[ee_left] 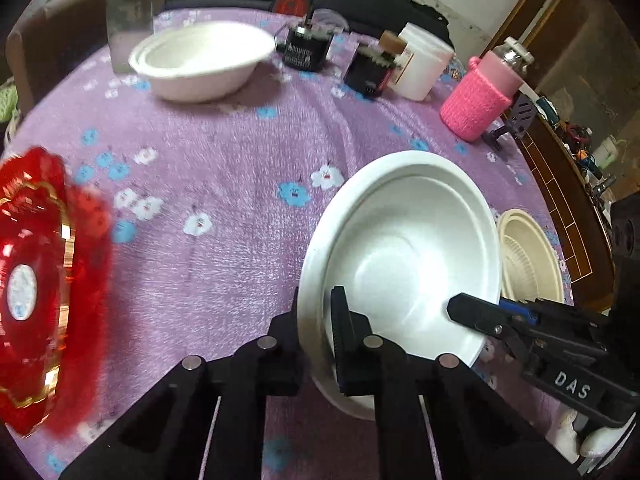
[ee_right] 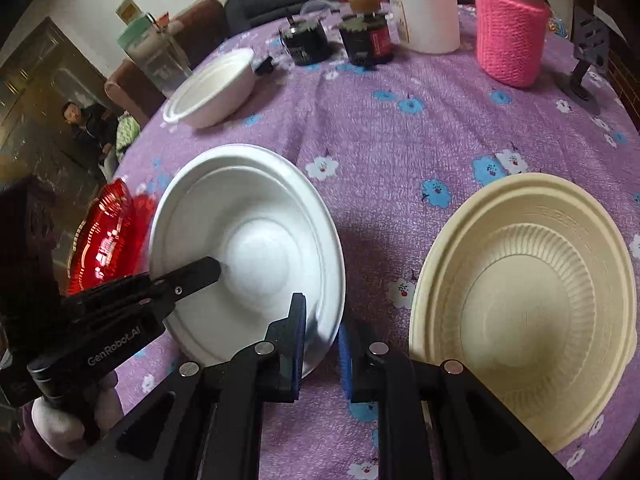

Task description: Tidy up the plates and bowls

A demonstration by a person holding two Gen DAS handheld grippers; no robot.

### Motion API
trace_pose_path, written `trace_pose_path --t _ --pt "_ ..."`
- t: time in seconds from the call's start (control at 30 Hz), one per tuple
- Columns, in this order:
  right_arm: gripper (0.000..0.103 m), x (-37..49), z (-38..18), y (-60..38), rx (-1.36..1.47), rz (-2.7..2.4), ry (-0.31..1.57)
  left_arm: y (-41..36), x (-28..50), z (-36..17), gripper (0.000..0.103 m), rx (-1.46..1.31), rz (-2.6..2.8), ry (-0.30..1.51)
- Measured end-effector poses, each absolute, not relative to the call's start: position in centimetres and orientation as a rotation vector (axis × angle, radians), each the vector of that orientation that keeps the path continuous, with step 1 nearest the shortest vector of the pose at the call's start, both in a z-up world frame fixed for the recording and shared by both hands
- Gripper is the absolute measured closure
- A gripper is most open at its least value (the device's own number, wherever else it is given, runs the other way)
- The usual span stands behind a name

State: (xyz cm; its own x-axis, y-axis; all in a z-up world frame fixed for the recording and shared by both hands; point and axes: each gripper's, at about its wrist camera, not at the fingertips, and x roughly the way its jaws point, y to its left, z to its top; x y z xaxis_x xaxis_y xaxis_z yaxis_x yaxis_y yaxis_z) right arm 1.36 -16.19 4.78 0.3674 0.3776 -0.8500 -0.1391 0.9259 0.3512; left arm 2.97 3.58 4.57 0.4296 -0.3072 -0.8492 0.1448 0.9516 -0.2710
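Both grippers work the same white bowl (ee_left: 404, 256), one on each side of its rim. The left gripper (ee_left: 316, 320) has its jaws closed on the near-left rim: one finger lies outside the wall, the other inside the basin, so the thin edge is pinched between them. The right gripper (ee_right: 322, 332) straddles the opposite rim with its jaws a little apart; one finger sits over the inside of the rim, the blue-padded finger just outside it, and I cannot tell whether either pad touches the bowl. A grip on two sides probably keeps this light, flexible bowl level for a lift, which would make sense if it is meant to be nested.

To the right of the right gripper's jaws lies a cream ribbed bowl (ee_right: 528, 304), upright on the purple flowered tablecloth (ee_right: 380, 152) and just beside the white one. Well ahead of both jaws stands a second white bowl (ee_left: 202, 60), which looks like a stack of two; it seems the likely place for the held bowl. A red plate (ee_left: 36, 284) lies left of the left gripper's jaws, untouched.
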Motion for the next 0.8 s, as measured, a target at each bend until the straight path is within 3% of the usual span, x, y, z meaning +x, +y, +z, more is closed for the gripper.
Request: trace_pose_path --t 0.17,0.37,0.6,0.8 --pt "0.088 0.6 7.5 -13.5 0.24 0.362 1.079 6.2 0.2 8.3 0.092 -0.144 -0.251 1.018" --pt "0.087 1.2 9.6 -4.6 0.19 0.489 1.034 15.2 -1.9 10.6 0.091 -0.187 -0.104 0.957" --pt "0.087 2.8 8.1 7.1 0.086 0.558 1.103 25.2 -0.9 7.6 0.091 -0.302 0.061 1.019" --pt "0.087 4.6 5.9 11.7 0.023 0.515 1.154 29.1 1.1 4.4 0.09 -0.379 0.089 1.074"
